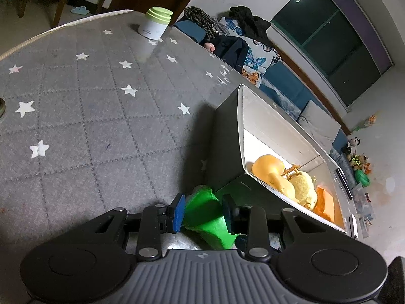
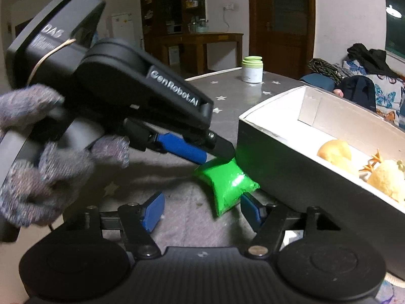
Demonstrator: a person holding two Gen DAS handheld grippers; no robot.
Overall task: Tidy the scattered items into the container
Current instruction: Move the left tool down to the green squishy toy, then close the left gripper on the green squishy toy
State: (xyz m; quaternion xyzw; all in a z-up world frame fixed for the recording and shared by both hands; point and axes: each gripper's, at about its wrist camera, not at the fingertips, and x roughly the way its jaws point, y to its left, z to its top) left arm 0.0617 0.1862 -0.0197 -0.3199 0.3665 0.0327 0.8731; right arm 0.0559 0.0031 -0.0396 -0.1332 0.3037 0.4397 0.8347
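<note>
A green packet (image 1: 206, 215) lies on the grey star-patterned table (image 1: 88, 106), against the near wall of the open white-lined box (image 1: 227, 147). My left gripper (image 1: 203, 209) has its blue pads closed on the packet. In the right wrist view the packet (image 2: 226, 181) sits beside the box (image 2: 273, 157), with the left gripper (image 2: 210, 153) reaching down onto it. My right gripper (image 2: 202, 211) is open and empty, just in front of the packet. The box holds an orange toy (image 1: 268, 169) and a yellow plush duck (image 1: 303, 185).
A white jar with a green lid (image 1: 155, 21) stands at the far edge of the table; it also shows in the right wrist view (image 2: 251, 69). A blue sofa with cushions and clothes (image 1: 243, 43) lies beyond the table. A gloved hand (image 2: 38, 157) holds the left gripper.
</note>
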